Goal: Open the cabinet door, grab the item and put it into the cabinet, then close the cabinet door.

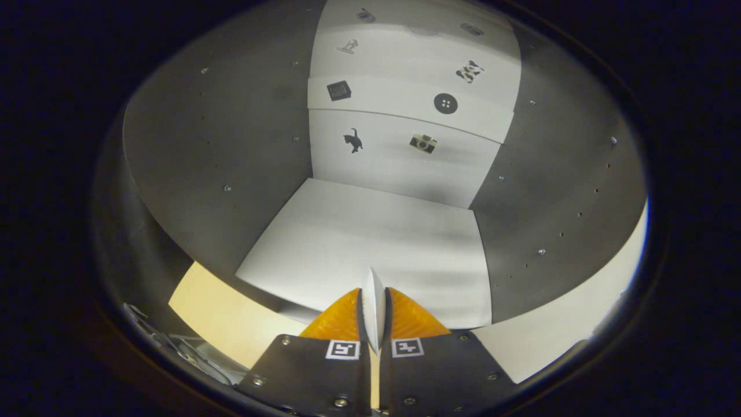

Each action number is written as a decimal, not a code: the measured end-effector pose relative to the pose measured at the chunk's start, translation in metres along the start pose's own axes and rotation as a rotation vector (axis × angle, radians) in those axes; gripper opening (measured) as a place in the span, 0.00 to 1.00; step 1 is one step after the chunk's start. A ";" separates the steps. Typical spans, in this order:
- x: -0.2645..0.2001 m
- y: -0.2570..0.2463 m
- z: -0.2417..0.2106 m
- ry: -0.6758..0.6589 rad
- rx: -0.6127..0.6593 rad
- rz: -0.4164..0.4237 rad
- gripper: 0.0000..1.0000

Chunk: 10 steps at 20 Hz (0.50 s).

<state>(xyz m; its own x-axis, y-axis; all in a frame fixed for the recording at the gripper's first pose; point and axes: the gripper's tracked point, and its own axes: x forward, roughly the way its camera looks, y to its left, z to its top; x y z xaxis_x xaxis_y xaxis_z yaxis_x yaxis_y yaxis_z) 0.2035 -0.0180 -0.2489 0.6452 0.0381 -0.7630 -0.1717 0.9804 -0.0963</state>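
The tongs (374, 315) are clenched on a thin white item (373, 307), held edge-on just at the mouth of the open cabinet (220, 150). Its white floor (370, 243) lies bare ahead; seven small picture stickers (423, 143) dot the back panel (399, 168). Pale worktop (214, 318) flanks the fingers

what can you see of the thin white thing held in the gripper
The white item is thin and flat, seen edge-on, like a card or small plate, tapering to a point at its top. It stands upright, pinched between both fingers of the gripper, just in front of the open cabinet's white floor.
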 end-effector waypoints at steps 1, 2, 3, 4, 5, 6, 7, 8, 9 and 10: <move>0.003 0.002 -0.003 0.014 -0.008 0.005 0.06; 0.005 0.005 -0.004 0.025 -0.015 0.008 0.06; 0.005 0.005 0.000 0.021 -0.011 0.008 0.06; 0.008 0.006 -0.001 0.031 -0.008 0.014 0.06; 0.010 0.007 0.001 0.033 -0.002 0.018 0.06; 0.010 0.007 0.002 0.041 0.005 0.020 0.06; 0.012 0.007 0.003 0.048 0.013 0.026 0.06; 0.011 0.007 0.004 0.052 0.012 0.028 0.06; 0.012 0.008 0.004 0.054 0.014 0.031 0.06; 0.013 0.008 0.004 0.053 0.016 0.028 0.10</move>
<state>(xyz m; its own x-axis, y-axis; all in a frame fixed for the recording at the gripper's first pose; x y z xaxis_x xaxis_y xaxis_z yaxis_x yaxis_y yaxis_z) 0.2137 -0.0086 -0.2568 0.5999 0.0557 -0.7982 -0.1773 0.9820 -0.0647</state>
